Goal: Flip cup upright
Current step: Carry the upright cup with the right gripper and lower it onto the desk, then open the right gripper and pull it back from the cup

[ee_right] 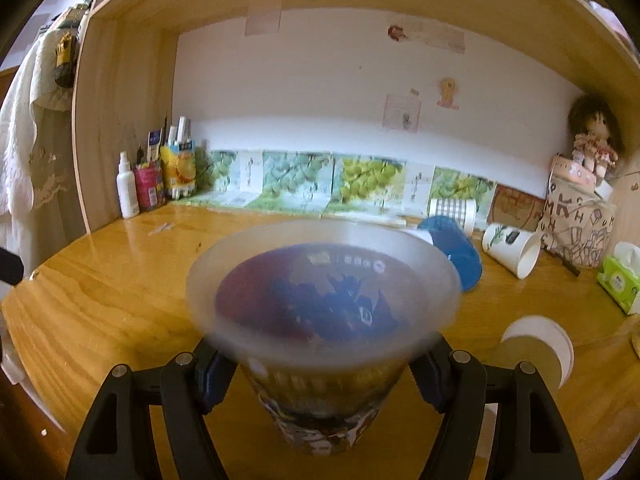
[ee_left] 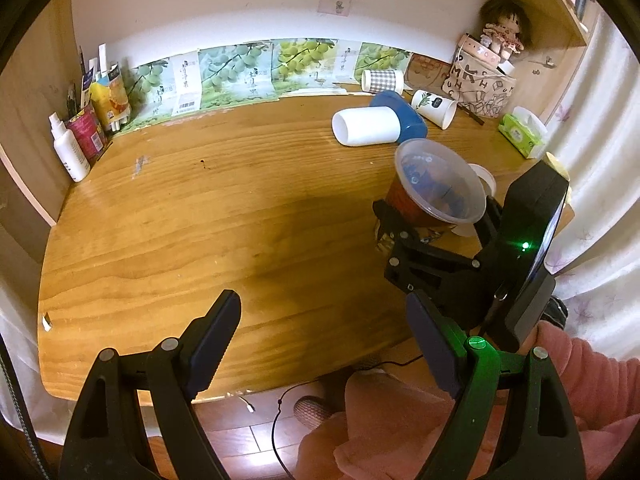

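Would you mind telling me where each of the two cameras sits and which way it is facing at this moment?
Left wrist: sits on the left gripper, open over the desk's near edge, facing the back wall; shows the right gripper holding the printed plastic cup, and a pink sleeve.
Right wrist: sits on the right gripper, looking into the cup it clamps.
Both share the cup, the lying blue cup and the wooden desk.

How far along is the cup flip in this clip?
Done: the right gripper has clamped the printed plastic cup, whose mouth faces up, somewhat tilted. In hand: the cup appears raised off the table, though its base is hard to see. Left: set it down upright and let go. The left gripper hangs open and empty. Other cups, like the white cup, lie on their sides.
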The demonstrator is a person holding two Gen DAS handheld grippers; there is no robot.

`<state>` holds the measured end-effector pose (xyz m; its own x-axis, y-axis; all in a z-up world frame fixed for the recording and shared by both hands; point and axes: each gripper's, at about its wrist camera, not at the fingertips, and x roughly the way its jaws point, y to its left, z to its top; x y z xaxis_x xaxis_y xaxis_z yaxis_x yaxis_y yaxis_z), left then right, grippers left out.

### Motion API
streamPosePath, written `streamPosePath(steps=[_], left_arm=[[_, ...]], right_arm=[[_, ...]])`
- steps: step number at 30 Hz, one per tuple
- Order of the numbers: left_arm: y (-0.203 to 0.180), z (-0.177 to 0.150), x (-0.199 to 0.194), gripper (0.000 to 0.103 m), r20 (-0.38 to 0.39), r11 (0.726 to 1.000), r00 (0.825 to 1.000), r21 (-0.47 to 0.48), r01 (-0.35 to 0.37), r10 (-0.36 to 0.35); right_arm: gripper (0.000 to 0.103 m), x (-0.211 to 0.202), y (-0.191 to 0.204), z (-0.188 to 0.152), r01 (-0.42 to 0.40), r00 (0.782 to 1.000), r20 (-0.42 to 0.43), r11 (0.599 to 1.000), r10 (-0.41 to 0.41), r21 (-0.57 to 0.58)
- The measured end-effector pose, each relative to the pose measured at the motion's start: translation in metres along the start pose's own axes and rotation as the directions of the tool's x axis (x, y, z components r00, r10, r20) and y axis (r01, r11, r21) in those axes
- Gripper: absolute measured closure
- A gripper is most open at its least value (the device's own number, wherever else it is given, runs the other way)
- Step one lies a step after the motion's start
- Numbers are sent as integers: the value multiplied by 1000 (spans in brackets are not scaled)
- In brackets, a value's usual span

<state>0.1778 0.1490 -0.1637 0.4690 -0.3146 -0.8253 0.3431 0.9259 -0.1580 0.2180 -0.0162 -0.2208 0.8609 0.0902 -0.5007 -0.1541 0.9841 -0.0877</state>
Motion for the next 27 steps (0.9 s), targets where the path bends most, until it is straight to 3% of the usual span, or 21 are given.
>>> streamPosePath(steps=[5,8,16,23,27], left_arm=[[-3,-2,-3,16,5,1000,1000,-14,7,-7],[-4,-4,-4,16,13,999,1000,-47,-8,8],[-10,-12,-9,16,-5,988,999,-148,-37,36],[-31,-20,-33,16,-12,964,990,-225,-141,142],[-46,-28,-46,16,16,952,993,-286,-106,116]], right_arm=[[27,-4,-1,-6,-8,999,-48,1000,8,3],[21,-8,0,-9,-14,997,-71,1000,14,-2],[20,-27,-8,-16,-52,987,-152,999,51,-4],[14,-80,-32,-14,-42,977,-211,999,42,3],[13,-113,-50,-3,-35,964,-261,999,43,36]])
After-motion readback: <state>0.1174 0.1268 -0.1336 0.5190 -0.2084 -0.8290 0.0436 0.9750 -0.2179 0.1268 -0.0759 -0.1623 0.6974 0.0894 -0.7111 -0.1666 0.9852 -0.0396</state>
